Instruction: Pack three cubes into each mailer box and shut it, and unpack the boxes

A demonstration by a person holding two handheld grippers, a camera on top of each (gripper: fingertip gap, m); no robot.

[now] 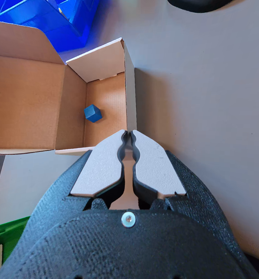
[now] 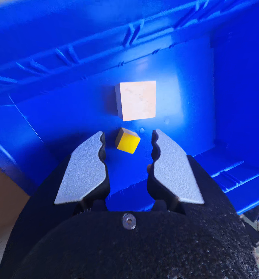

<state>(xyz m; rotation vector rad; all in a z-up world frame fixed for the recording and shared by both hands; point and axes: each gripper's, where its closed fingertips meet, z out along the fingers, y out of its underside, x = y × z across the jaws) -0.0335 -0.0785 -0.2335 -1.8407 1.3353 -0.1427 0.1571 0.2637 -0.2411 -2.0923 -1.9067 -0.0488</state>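
In the left wrist view an open cardboard mailer box [image 1: 35,102] lies on the grey table, with one small blue cube [image 1: 93,113] on its floor. My left gripper [image 1: 129,133] is shut on the box's right side wall [image 1: 130,90], pinching its near end. In the right wrist view my right gripper [image 2: 128,136] is open over the inside of a blue plastic bin [image 2: 50,120]. A small yellow cube [image 2: 128,143] lies on the bin floor just beyond and between the fingertips, apart from them. A larger pale wooden cube [image 2: 137,100] lies farther in.
The blue bin [image 1: 53,22] stands behind the mailer box in the left wrist view. A green crate edge [image 1: 6,235] is at the lower left. A dark object [image 1: 201,4] sits at the top edge. The grey table [image 1: 201,105] stretches to the right. Across from one pair of fingers to the other is roughly 40 cm.
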